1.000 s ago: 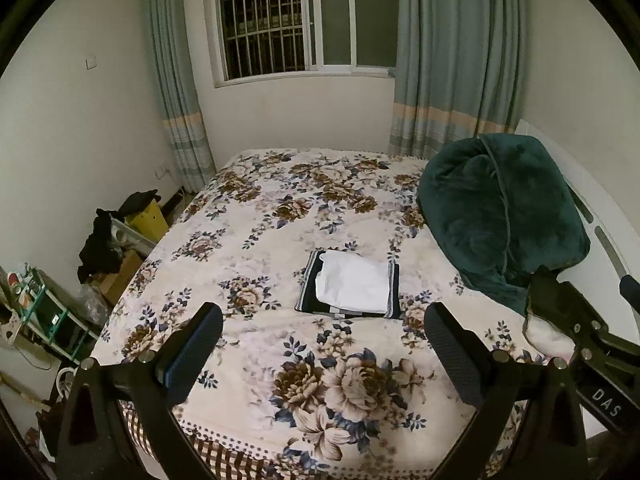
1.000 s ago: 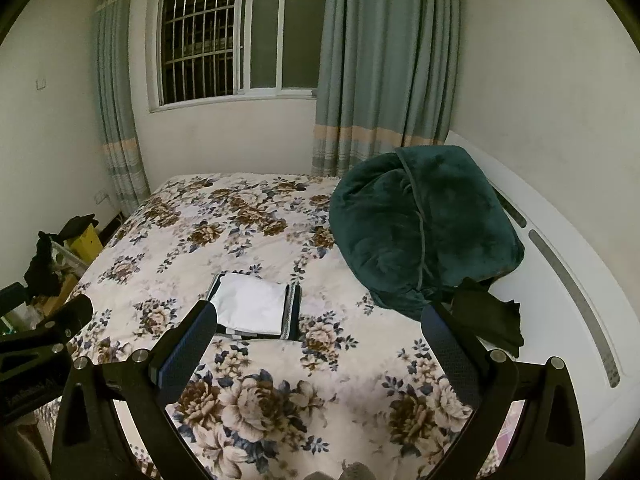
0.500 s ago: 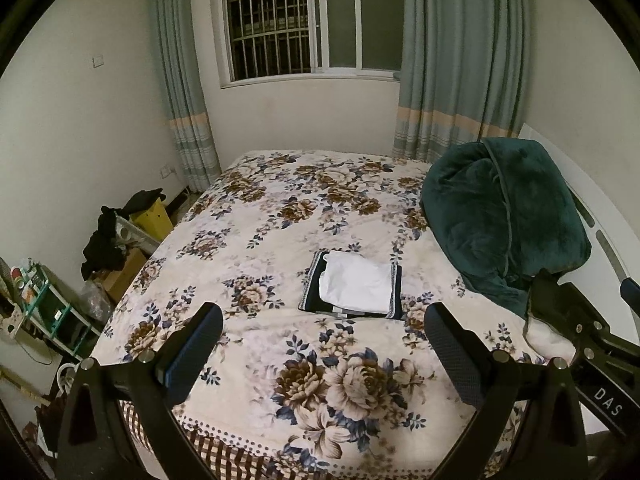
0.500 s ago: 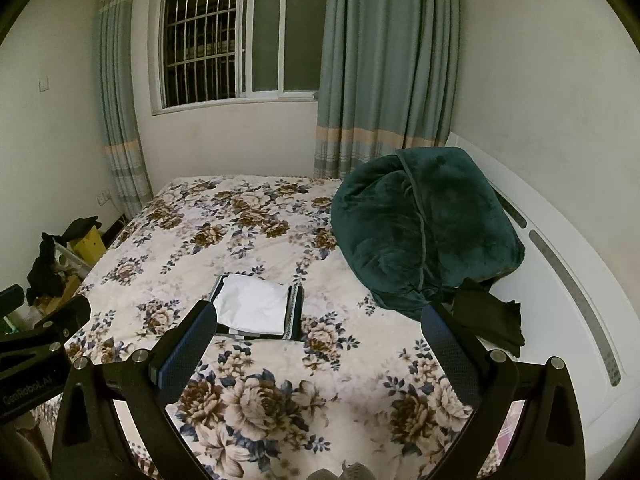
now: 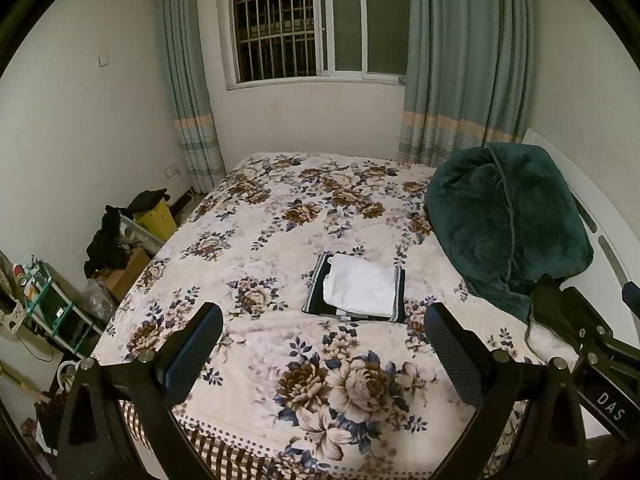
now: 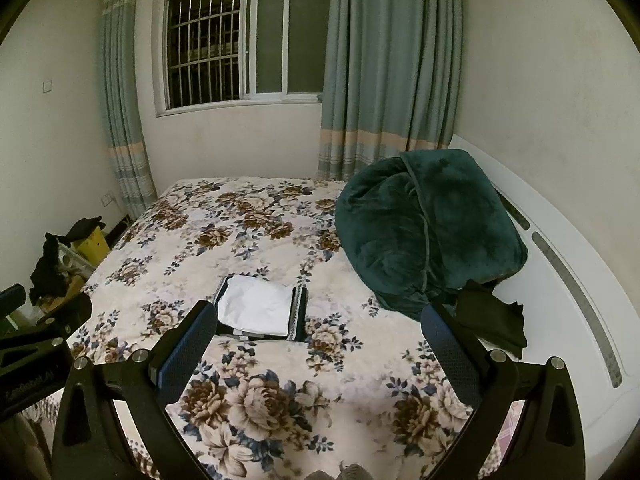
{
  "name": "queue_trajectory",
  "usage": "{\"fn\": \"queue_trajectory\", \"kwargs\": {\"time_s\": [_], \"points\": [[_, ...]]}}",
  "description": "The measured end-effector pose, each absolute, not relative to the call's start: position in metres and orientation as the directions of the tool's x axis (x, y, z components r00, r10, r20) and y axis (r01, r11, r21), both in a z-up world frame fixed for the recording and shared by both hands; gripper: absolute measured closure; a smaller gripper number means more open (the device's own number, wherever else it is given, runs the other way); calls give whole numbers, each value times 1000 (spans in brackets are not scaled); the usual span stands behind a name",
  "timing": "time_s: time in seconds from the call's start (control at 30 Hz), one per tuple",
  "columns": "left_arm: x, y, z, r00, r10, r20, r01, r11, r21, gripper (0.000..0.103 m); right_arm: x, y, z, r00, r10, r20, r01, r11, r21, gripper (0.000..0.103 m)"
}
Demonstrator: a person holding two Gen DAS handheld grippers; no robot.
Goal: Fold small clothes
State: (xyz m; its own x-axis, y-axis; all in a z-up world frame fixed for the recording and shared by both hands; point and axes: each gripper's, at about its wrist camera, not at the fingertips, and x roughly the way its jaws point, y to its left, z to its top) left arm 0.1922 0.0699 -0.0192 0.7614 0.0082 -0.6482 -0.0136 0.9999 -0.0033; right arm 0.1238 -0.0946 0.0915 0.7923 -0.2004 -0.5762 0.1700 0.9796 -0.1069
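Note:
A folded white garment (image 5: 358, 286) lies on top of a folded dark garment with striped edges (image 5: 316, 294) in the middle of the floral bedspread (image 5: 280, 216). The stack also shows in the right wrist view (image 6: 256, 308). A crumpled black garment (image 6: 490, 318) lies at the bed's right side below the green blanket. My left gripper (image 5: 322, 354) is open and empty, held above the bed's near edge, short of the stack. My right gripper (image 6: 318, 350) is open and empty, also above the near part of the bed.
A bunched dark green blanket (image 5: 504, 220) sits at the bed's right against the white headboard (image 6: 568, 280). Boxes, a yellow bin (image 5: 156, 220) and dark clothes stand on the floor at the left. A small shelf (image 5: 44, 308) stands at the near left.
Both grippers have drawn back and risen slightly, so the bed and stack look a little lower and farther. The clothes have not moved. Both grippers stay open.

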Motion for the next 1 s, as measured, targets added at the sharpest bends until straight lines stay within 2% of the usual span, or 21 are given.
{"fn": "queue_trajectory", "kwargs": {"time_s": [1.0], "points": [[189, 75, -19, 764, 12, -645, -20, 1000, -5, 0, 124, -87, 92, 795, -202, -572, 175, 979, -103, 0]]}}
